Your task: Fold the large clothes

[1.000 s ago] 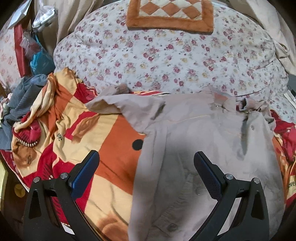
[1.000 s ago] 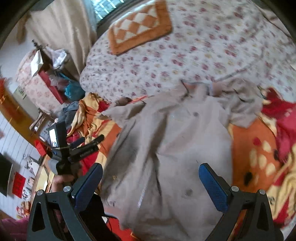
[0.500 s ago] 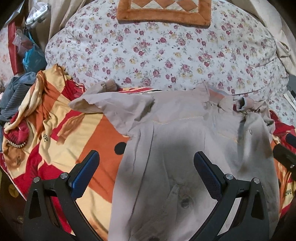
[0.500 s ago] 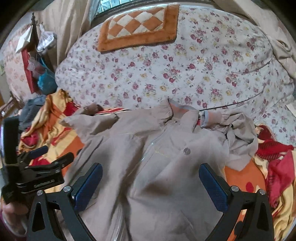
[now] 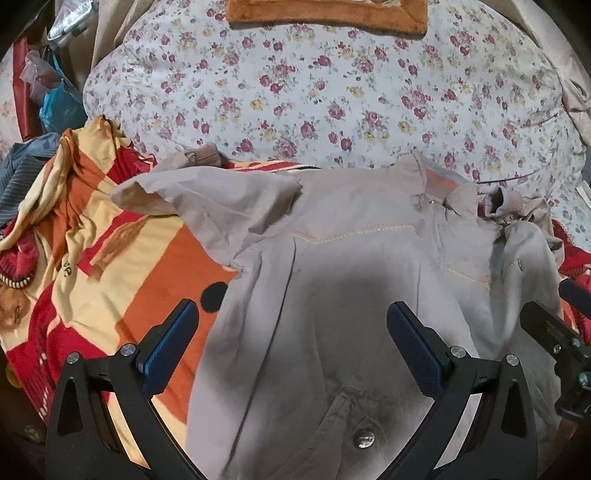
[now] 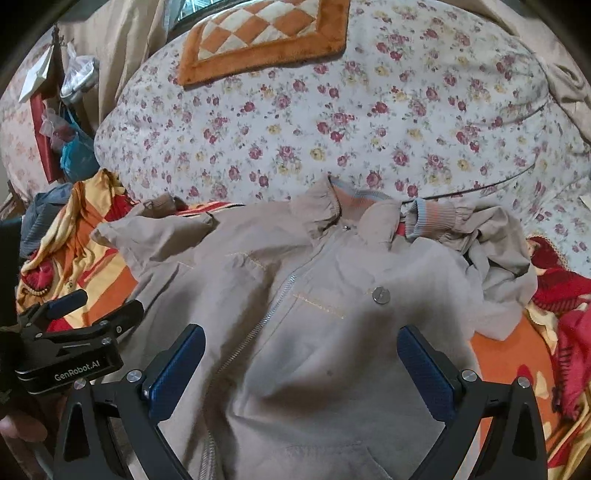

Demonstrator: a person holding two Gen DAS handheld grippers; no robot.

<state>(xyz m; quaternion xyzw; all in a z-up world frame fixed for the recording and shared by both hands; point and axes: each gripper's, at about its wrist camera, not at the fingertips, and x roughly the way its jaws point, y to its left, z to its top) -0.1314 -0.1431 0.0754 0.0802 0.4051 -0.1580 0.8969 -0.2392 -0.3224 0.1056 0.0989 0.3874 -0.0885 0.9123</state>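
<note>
A large beige zip jacket [image 5: 351, 266] lies front up on a red, orange and yellow blanket [image 5: 122, 258], collar toward the floral quilt. Its left sleeve [image 5: 192, 192] stretches out to the left; the right sleeve [image 6: 491, 236] is bunched by the collar [image 6: 351, 210]. My left gripper [image 5: 291, 325] is open and empty above the jacket's left chest. My right gripper [image 6: 301, 349] is open and empty above the jacket [image 6: 332, 314] front, near the zip. The left gripper also shows at the left edge of the right wrist view [image 6: 77, 314].
A thick floral quilt [image 5: 332, 92] rises behind the jacket with an orange checked cushion [image 6: 266, 33] on top. Grey and red clothes [image 5: 22, 206] are heaped at the left. Bags [image 6: 74, 147] hang by the wall at far left.
Both grippers have moved forward over the jacket, toward its collar. The right wrist view has swung from tilted to level. Both stay open.
</note>
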